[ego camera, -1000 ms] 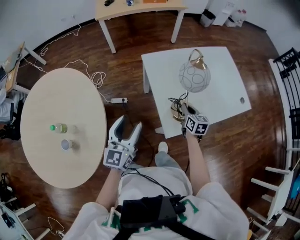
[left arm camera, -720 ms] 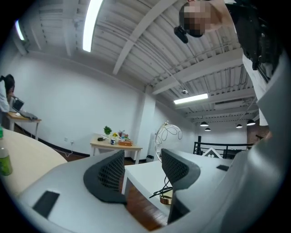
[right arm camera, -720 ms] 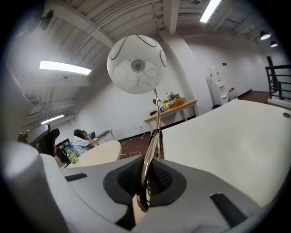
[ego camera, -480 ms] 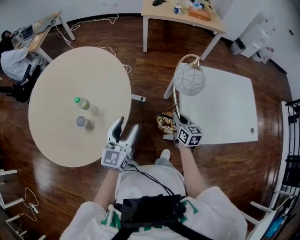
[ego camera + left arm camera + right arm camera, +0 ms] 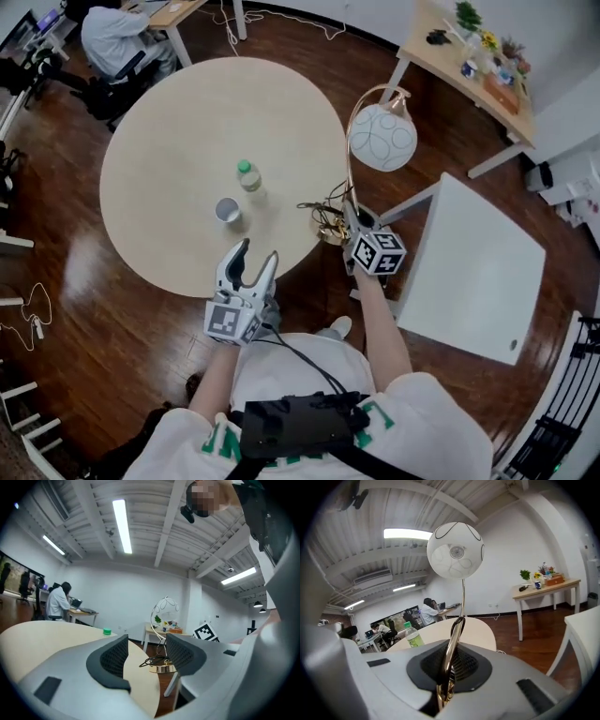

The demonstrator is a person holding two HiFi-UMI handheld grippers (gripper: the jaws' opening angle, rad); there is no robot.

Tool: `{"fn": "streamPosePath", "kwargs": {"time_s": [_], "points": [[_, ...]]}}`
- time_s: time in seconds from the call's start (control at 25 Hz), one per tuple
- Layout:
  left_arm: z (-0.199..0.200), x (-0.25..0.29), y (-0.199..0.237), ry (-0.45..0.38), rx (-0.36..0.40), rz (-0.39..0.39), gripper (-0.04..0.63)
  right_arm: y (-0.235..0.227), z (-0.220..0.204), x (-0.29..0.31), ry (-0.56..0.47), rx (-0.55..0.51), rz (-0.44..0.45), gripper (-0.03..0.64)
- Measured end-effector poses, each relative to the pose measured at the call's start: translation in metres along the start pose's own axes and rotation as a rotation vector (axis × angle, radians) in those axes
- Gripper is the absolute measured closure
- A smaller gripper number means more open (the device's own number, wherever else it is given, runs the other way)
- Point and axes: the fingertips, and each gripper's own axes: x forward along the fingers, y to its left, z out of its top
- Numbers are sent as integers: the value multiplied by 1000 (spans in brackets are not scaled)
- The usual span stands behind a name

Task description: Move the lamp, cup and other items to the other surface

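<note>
My right gripper (image 5: 355,223) is shut on the gold stem (image 5: 452,656) of the lamp, low down near its base (image 5: 330,231). The lamp's white globe shade (image 5: 382,138) hangs from the curved stem above the right edge of the round beige table (image 5: 169,141). Whether the base rests on that edge I cannot tell. On the round table stand a bottle with a green cap (image 5: 247,175) and a small cup (image 5: 227,210). My left gripper (image 5: 258,253) is open and empty just off the table's near edge, with the lamp base (image 5: 164,669) seen beyond its jaws.
The white square table (image 5: 478,281) stands to the right, bare. A wooden desk (image 5: 469,61) with plants and small items is at the back right. A person (image 5: 117,37) sits at a desk at the back left. A cable (image 5: 28,309) lies on the wood floor.
The lamp, held in my right gripper, has come off the white table and moved left to the round table's edge. The view has swung left with it. My left gripper stays open.
</note>
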Motion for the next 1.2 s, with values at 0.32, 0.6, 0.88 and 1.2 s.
{"fn": "streamPosePath", "kwargs": {"time_s": [0.32,0.6,0.88,1.2], "points": [[-6,-40,85,49,14,155,362,41,5,128,-1,-77,37,615],[-6,-33,104,78,-8,182,362,16,-1,180,-32,-183,-15,615],[1,-17,100,79,-64,175,362,16,-32,180,-13,-200,27,615],[3,-8,74,65,-64,149,362,16,-58,163,22,-169,32,615]]}}
